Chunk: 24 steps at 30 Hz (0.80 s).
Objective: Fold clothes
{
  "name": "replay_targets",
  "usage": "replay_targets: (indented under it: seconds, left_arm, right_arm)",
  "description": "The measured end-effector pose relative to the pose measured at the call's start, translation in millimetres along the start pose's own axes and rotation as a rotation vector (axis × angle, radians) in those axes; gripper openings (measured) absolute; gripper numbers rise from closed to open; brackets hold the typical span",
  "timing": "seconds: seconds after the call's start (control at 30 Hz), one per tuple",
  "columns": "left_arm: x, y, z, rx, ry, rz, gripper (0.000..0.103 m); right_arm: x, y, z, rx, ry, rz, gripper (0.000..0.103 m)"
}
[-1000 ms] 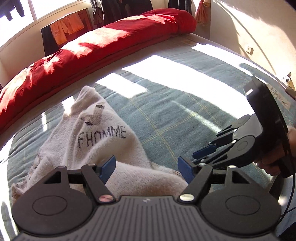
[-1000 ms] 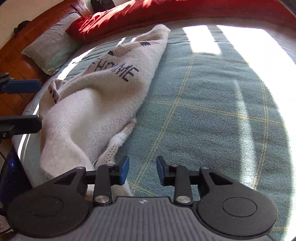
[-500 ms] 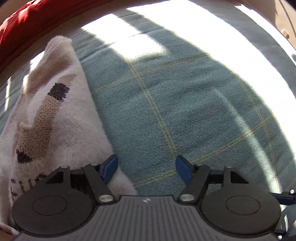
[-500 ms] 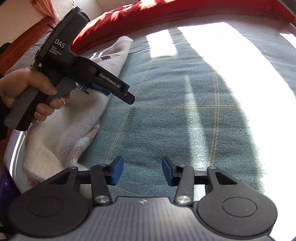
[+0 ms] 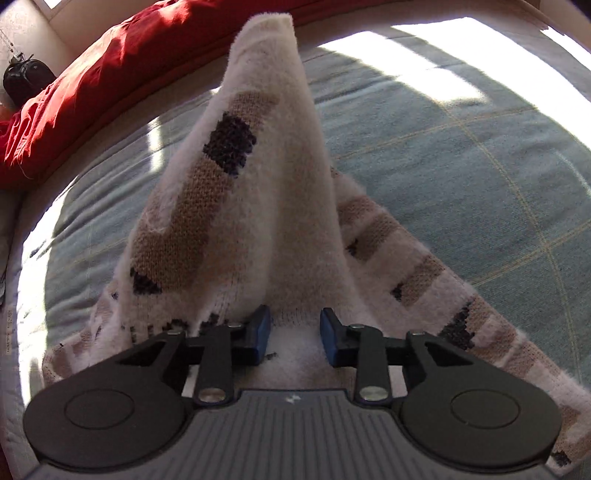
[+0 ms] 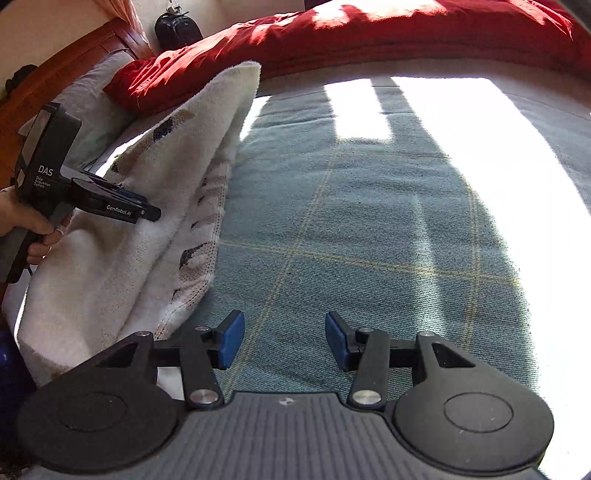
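In the left wrist view, the left gripper (image 5: 294,334) fills the bottom of the frame. Its two blue pads are spread, with a gap between them, and they sit low against the sweater (image 5: 251,206). White knit shows in the gap, but the pads do not press it, so nothing is pinched. My guess is that the gripper is put there to take a fold of the cloth, because the fabric rises directly in front of it.

From there the sweater climbs toward the upper middle of the frame like a tent, with brown and black knitted patches. One side of it, with striped marks, lies flat toward the lower right. It is bunched and not a neat stack, so I judge that the folding is not complete.

In the right wrist view, the right gripper (image 6: 284,341) is at the bottom centre, also spread wide, and it holds nothing. It hovers over the bare blue-green blanket (image 6: 369,240), just beside the sweater's hem at the lower left. Probably it waits there for the edge.

At the left edge of this view a hand (image 6: 26,225) holds the left gripper against the sweater.

Farthest, along the top of both views, a red quilt (image 6: 369,33) lies across the bed.
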<state>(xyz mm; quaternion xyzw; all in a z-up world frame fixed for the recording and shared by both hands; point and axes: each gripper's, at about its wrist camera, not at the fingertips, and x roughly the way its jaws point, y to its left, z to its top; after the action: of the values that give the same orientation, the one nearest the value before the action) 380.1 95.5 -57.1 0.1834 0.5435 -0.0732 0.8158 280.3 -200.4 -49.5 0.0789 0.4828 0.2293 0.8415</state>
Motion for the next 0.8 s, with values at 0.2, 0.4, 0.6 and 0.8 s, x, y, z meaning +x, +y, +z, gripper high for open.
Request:
replay_targets:
  seconds: [0.2,0.4,0.6,0.8]
  left_arm:
    - [-4.5,23.7,-13.3,-0.018,-0.04,-0.013,0.032]
    - [-12.8,33.1,-20.7,-0.031,-0.084,-0.067,0.033]
    - [-48.2,38.0,-26.8,-0.099,-0.143,-0.216,0.054]
    - [-101.1,31.7,-52.2,-0.085,-0.198,-0.261,0.066]
  right_arm:
    - [20.4,14.1,15.5,0.023,0.041,0.121,0.053]
    - [80.0,10.2,14.6,0.166,0.197,0.323,0.054]
    - [116.6,21.7,10.5,0.224,0.21,0.46,0.037]
    - [94.3,55.4,14.2,0.011,0.157,0.337,0.009]
